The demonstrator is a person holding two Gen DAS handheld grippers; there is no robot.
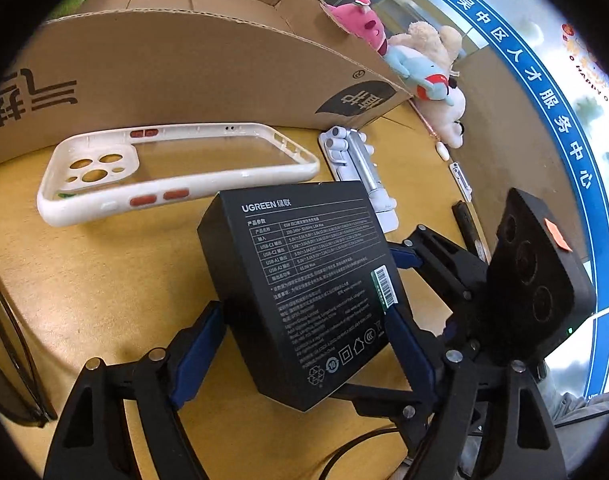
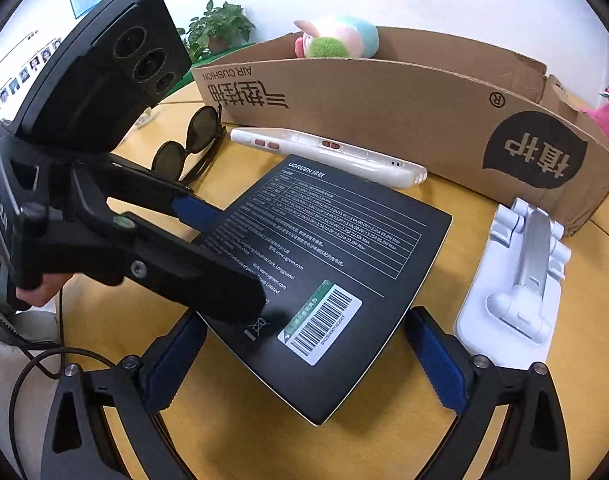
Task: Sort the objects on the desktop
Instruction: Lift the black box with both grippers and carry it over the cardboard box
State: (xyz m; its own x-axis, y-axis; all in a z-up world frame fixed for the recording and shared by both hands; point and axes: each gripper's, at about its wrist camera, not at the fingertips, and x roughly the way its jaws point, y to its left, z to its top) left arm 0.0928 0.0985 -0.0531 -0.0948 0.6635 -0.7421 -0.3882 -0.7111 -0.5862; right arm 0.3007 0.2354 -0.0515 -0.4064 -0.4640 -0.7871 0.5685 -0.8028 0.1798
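Observation:
A black UGREEN charger box lies between the blue-padded fingers of my left gripper, which is shut on it. The box also shows in the right wrist view, with the left gripper clamped on its left side. My right gripper is open, its fingers on either side of the box's near corner, not touching. A white phone case lies beyond the box, in front of the cardboard box. A white folding phone stand lies to the right.
Black sunglasses lie at the left by the cardboard box. Plush toys sit beyond the box's right end. Small white clips and a dark pen lie on the yellow table. A black cable trails at the near left.

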